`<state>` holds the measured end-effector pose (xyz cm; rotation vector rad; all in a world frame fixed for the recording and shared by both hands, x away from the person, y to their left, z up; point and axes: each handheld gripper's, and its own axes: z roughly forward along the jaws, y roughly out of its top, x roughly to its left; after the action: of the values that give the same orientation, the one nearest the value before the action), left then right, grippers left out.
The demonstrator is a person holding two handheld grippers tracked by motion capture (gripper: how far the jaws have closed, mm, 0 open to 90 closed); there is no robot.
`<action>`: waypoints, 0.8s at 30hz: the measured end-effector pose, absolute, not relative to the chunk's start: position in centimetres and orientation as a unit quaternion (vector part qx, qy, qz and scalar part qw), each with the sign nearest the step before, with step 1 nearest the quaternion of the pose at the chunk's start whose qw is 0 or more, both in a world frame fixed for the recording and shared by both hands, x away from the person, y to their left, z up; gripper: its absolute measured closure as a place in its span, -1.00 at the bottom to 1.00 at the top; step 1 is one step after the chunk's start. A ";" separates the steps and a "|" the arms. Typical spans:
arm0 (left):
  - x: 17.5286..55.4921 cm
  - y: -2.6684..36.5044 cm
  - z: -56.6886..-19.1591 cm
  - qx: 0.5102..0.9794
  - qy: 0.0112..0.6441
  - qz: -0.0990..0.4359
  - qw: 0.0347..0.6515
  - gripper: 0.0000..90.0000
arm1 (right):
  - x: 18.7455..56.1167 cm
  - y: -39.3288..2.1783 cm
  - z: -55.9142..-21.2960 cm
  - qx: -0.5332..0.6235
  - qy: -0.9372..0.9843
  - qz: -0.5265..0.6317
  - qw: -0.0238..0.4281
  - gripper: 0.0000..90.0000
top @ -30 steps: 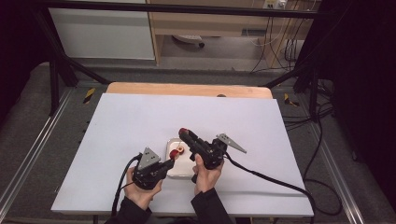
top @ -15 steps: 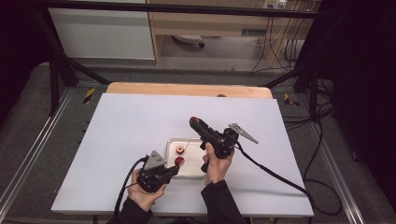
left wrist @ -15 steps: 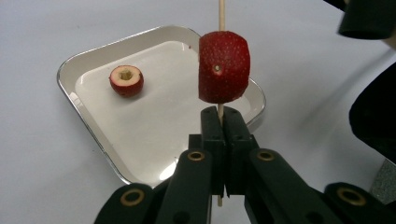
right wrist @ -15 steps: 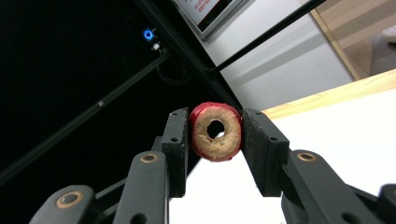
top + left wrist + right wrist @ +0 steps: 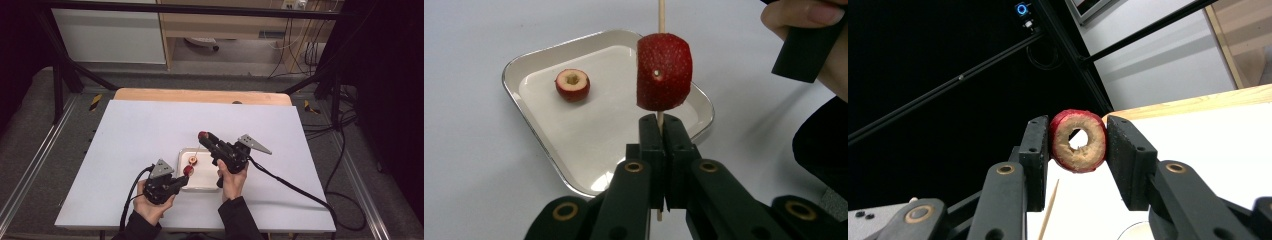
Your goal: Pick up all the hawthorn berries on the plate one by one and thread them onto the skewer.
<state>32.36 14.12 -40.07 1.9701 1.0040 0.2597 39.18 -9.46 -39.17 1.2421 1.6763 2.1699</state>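
Since the earlier frame we have lifted our right tool [image 5: 204, 136] off the shallow white square tray [image 5: 539, 60], clamping a cored red fruit ring [image 5: 1078, 141]. Our left tool [image 5: 659, 131] pinches a thin wooden skewer [image 5: 661, 15] piercing a red fruit half [image 5: 664, 70]; one cored red piece [image 5: 572, 84] lies inside the tray.

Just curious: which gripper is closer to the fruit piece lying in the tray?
Left. The left gripper sits at the tray's near edge beside the fruit piece; the right gripper is raised beyond it.
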 end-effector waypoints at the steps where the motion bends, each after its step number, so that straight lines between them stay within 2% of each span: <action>1: 32.4 14.1 -40.1 0.794 0.405 0.104 0.441 0.97 | 39.1 -9.4 -39.2 0.412 0.556 0.719 0.065 0.40; 24: 32.4 14.1 -40.1 0.789 0.409 0.102 0.446 0.98 | 38.8 -8.9 -39.9 0.405 0.544 0.733 0.059 0.40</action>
<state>32.43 14.06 -40.12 1.9553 1.0127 0.2538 38.81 -8.91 -39.85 1.2255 1.6473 2.2189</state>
